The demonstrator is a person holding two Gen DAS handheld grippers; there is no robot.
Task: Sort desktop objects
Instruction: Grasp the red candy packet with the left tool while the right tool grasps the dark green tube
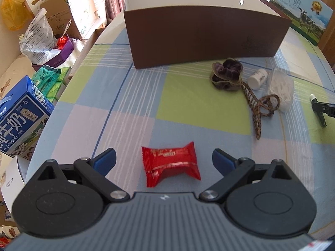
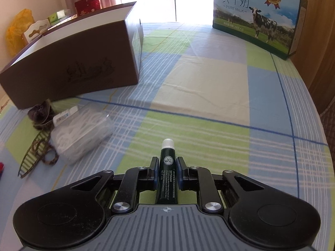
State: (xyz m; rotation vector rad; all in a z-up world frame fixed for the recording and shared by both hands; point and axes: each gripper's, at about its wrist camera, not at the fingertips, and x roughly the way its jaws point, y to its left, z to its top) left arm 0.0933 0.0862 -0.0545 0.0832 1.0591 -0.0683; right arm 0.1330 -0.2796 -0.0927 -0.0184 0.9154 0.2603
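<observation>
The right claw point(image 2: 166, 174) is clamped on a dark green tube point(image 2: 167, 179) with a white cap, held just above the checked cloth of the worktop point(image 2: 209, 83). The left claw point(image 1: 164, 160) stands wide, its blue pads either side of a red candy packet point(image 1: 170, 166) lying flat. A brown box point(image 1: 199, 35) sits beyond, with a scrunchie point(image 1: 227, 73), small white bottle point(image 1: 258, 78) and clear floss container point(image 1: 281, 89) near it

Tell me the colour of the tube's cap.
White, atop the dark green tube; the cap shows best in the right wrist view.
</observation>
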